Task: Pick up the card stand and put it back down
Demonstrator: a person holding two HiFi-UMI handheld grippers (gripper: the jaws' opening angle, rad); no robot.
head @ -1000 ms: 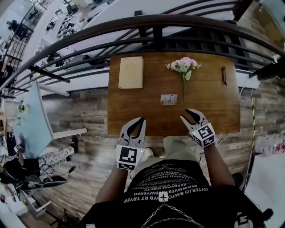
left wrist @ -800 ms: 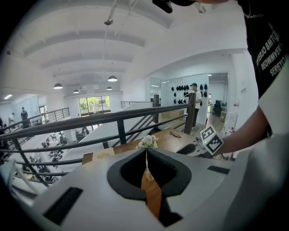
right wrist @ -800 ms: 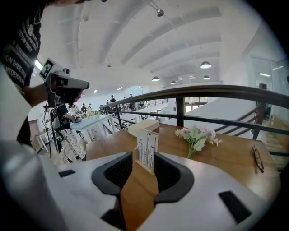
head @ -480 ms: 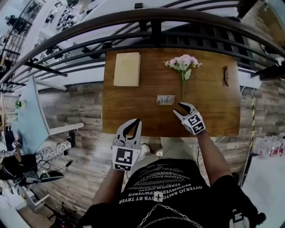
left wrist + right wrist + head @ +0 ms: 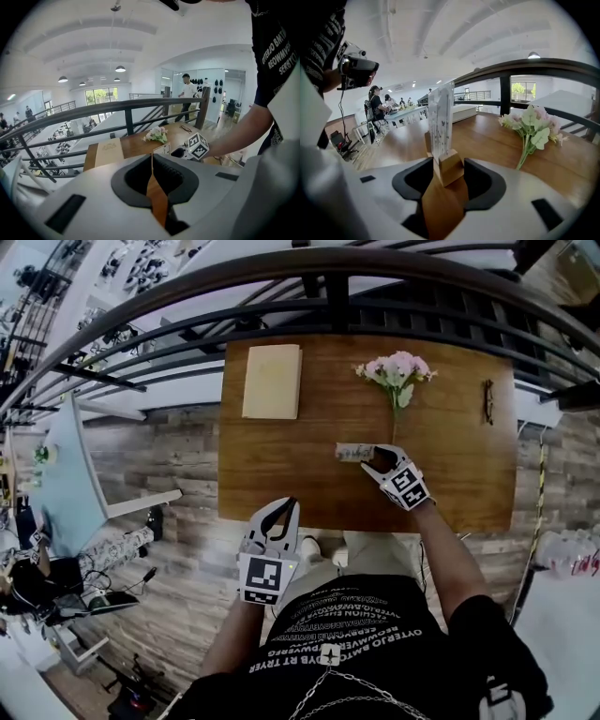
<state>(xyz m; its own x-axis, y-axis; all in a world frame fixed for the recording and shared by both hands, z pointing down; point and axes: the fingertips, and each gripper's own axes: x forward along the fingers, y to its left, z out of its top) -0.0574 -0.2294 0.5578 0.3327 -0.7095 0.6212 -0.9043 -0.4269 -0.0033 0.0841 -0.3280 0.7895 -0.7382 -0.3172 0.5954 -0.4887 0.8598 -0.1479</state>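
The card stand [image 5: 354, 453], a clear upright card holder on a small wooden block, stands near the middle of the wooden table [image 5: 281, 479]. My right gripper [image 5: 380, 458] is at its right side, open; its jaws have just been opening. In the right gripper view the stand's wooden block [image 5: 449, 168] sits between the jaws with a gap on each side, and the clear card [image 5: 440, 124] rises above it. My left gripper [image 5: 284, 506] hangs shut and empty just off the table's near edge; its jaws [image 5: 152, 157] meet with nothing in them.
A tan book [image 5: 272, 381] lies at the table's far left. A bunch of pink flowers [image 5: 397, 371] lies behind the stand, and a pair of glasses [image 5: 487, 401] at the far right. A dark metal railing [image 5: 328, 296] runs behind the table. People stand far off.
My right gripper has come forward and down over the table to the card stand, with its jaws wider. The left gripper has sunk a little near the table's edge.
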